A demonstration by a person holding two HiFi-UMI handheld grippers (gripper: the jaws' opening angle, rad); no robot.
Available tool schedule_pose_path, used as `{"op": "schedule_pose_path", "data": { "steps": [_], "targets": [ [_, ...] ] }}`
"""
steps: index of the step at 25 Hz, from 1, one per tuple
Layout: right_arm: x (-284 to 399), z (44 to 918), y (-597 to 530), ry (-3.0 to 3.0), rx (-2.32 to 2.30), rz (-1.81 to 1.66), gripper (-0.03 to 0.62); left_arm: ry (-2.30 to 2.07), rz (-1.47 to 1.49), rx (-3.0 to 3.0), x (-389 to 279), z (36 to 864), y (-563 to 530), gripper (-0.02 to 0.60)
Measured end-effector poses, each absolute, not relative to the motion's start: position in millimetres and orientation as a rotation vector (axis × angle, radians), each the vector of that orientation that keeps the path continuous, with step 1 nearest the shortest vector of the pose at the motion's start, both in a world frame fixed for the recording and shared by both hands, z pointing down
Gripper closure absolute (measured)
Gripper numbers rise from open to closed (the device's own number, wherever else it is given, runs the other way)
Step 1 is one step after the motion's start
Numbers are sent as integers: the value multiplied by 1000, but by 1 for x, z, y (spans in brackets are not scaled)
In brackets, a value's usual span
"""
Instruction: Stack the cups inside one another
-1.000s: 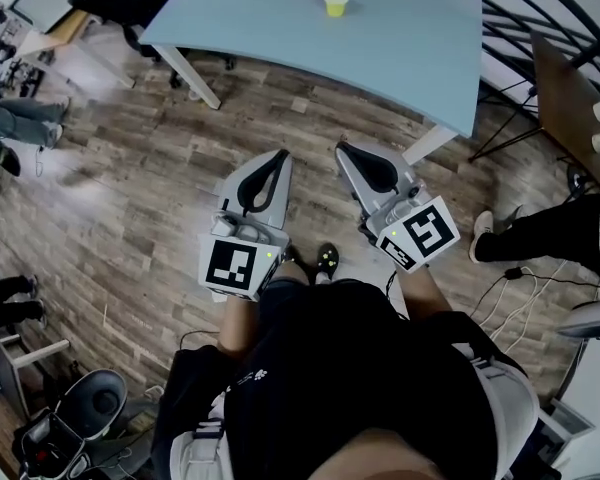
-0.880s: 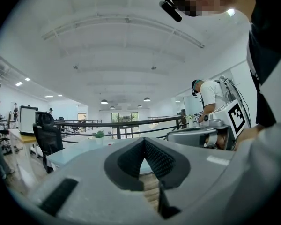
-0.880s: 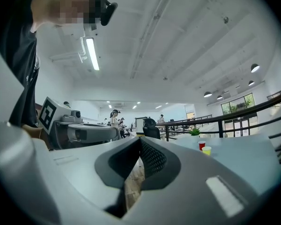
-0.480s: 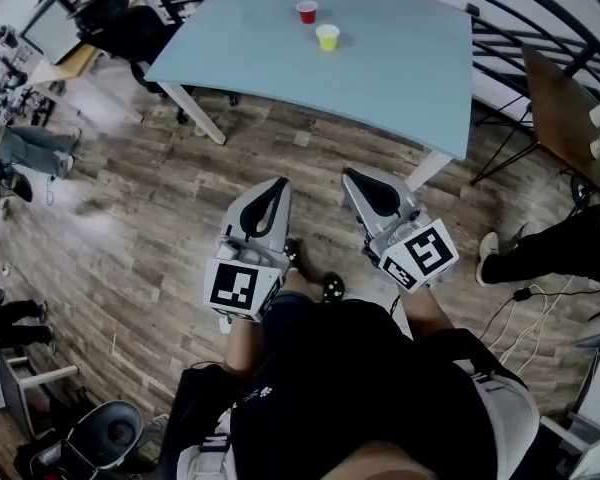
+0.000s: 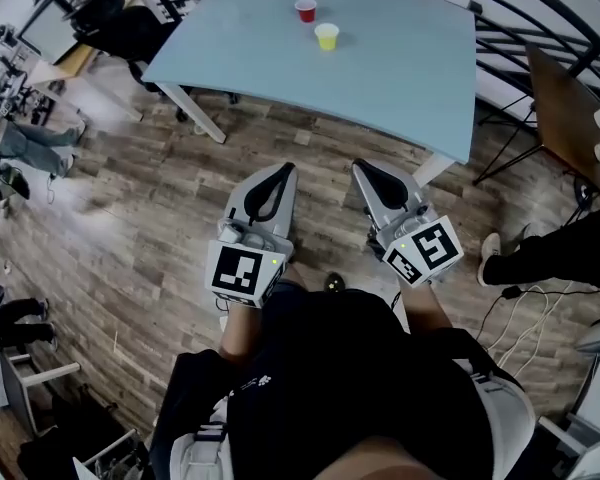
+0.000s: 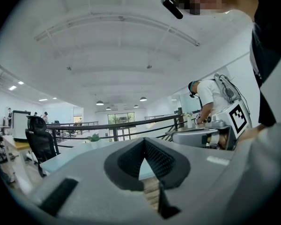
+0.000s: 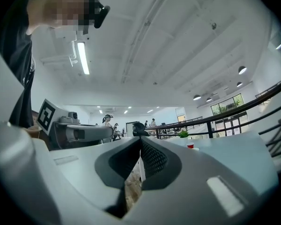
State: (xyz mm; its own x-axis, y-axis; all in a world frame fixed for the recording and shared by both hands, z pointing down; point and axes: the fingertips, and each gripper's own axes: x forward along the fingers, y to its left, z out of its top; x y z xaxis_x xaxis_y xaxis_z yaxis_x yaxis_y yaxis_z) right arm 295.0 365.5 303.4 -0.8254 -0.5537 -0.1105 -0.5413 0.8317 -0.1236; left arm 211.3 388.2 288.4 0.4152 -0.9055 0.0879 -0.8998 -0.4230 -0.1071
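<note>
Well ahead of us stands the pale blue table (image 5: 400, 78), our left gripper (image 5: 283, 169) and right gripper (image 5: 361, 166) level with jaws pressed together and empty, so we judge this the approach and must next reach the far-side red cup (image 5: 306, 9) and yellow cup (image 5: 327, 36), jaws spread.

Black top, grey grippers
You wore a black top (image 5: 350, 368); your left gripper (image 5: 283, 171) and right gripper (image 5: 363, 167) were pale grey, black-padded, each bearing a black-and-white marker cube (image 5: 242, 271).
</note>
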Motion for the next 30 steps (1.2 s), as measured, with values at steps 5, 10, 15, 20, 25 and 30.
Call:
{"op": "schedule_pose_path", "data": {
  "steps": [5, 10, 15, 20, 25, 30],
  "targets": [
    [278, 310, 348, 2883, -880, -137, 592, 1626, -193, -2636, 200, 294, 365, 589],
    [264, 309, 323, 2893, -929, -129, 592, 1586, -158, -2662, 185, 291, 334, 589],
    [243, 313, 298, 2882, -975, -135, 592, 1556, -149, -2680, 163, 295, 307, 588],
    [218, 319, 269, 2888, -1014, -147, 592, 1548, -124, -2706, 133, 301, 278, 588],
    [191, 322, 241, 2893, -1042, -157, 592, 1536, -148, -2713, 105, 304, 250, 588],
    [159, 319, 215, 2892, -1056, -167, 591, 1525, -144, -2736, 76, 300, 222, 588]
  ]
}}
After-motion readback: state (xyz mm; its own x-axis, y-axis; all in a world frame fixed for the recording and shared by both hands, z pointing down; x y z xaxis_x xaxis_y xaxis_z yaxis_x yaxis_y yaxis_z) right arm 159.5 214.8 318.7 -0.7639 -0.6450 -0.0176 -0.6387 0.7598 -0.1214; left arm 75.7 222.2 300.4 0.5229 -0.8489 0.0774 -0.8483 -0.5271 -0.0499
